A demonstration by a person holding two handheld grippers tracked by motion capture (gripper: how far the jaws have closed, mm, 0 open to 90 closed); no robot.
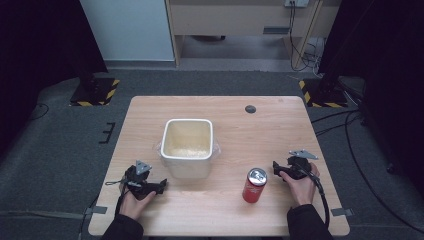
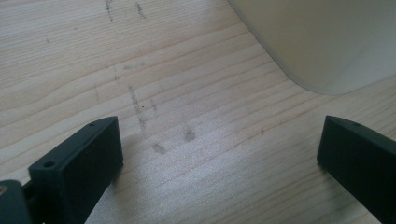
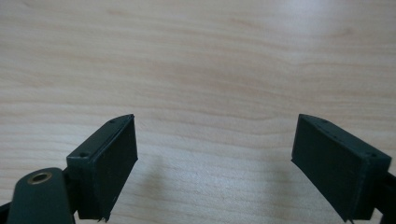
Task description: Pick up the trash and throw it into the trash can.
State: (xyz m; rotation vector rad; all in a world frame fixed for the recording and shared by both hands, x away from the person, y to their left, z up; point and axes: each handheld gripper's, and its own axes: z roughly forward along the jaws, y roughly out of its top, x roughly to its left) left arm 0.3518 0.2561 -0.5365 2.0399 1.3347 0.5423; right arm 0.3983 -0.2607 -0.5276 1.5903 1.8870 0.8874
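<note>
The left claw [image 1: 161,186] rests low on the desk [image 1: 235,130] with its jaws spread wide and nothing between them; its own view shows bare wood grain under the gap. Just ahead of it and a little to its right stands the white square container [image 1: 187,146], one rounded lower corner [image 2: 322,56] close beyond the right jaw. The right claw [image 1: 276,167] also sits on the desk, jaws wide apart and empty, over plain wood. Just beside it, toward the left claw, a red soda can [image 1: 255,185] stands upright, not touched by either claw.
</note>
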